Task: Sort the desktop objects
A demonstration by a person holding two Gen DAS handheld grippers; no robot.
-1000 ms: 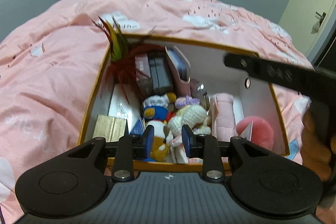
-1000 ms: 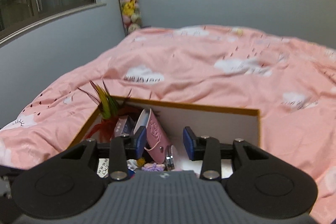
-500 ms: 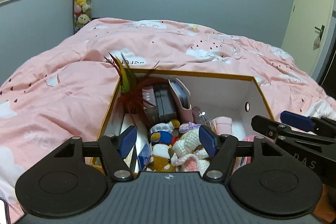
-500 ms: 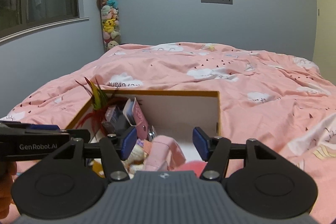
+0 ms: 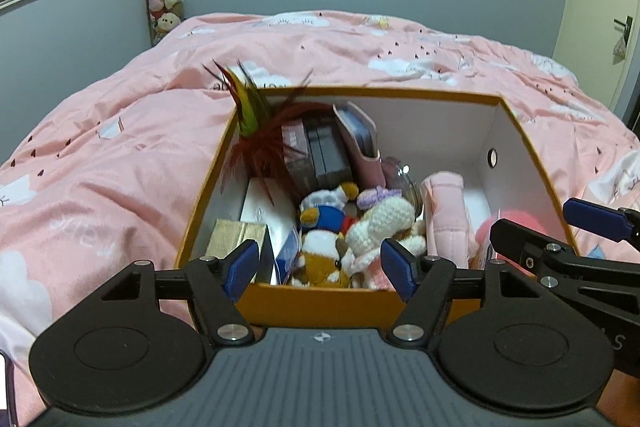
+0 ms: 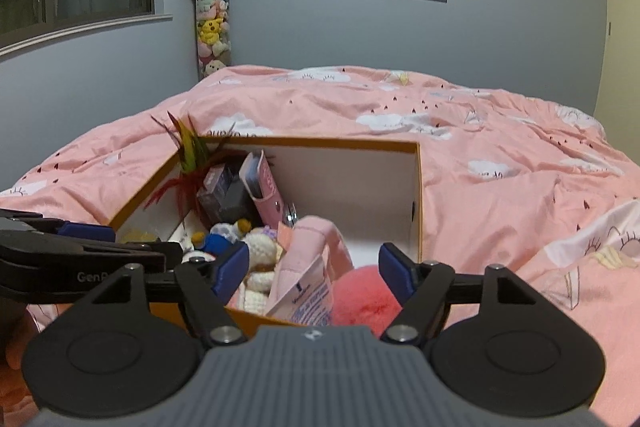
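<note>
An orange-rimmed box (image 5: 520, 131) with white inner walls sat on a bed covered by a pink quilt (image 5: 100, 155), and everything else is placed against that box. The left hand-held gripper (image 5: 320, 265) hovered just outside the box's near wall, its blue-padded fingers spread wide and holding nothing. The right hand-held gripper (image 6: 314, 265) hung over the near right corner of the box, also spread wide and empty; in the left wrist view it showed at the box's right side (image 5: 560, 227).

Inside the box, a spray of red and green feathers (image 5: 256, 123) rose from the far left corner. Beside it, against the far wall, stood dark boxes (image 5: 316, 155) and a tilted pink pouch (image 5: 360, 143). In the middle lay a small plush duck in blue (image 5: 324, 211), a crocheted white doll (image 5: 384, 223) and an orange-and-white plush (image 5: 320, 255), all touching. A gold box (image 5: 236, 239) rested at the near left corner. A folded pink cloth (image 5: 444, 219) lay right of the toys, with a fluffy pink ball (image 6: 364, 291) at the near right corner.
</note>
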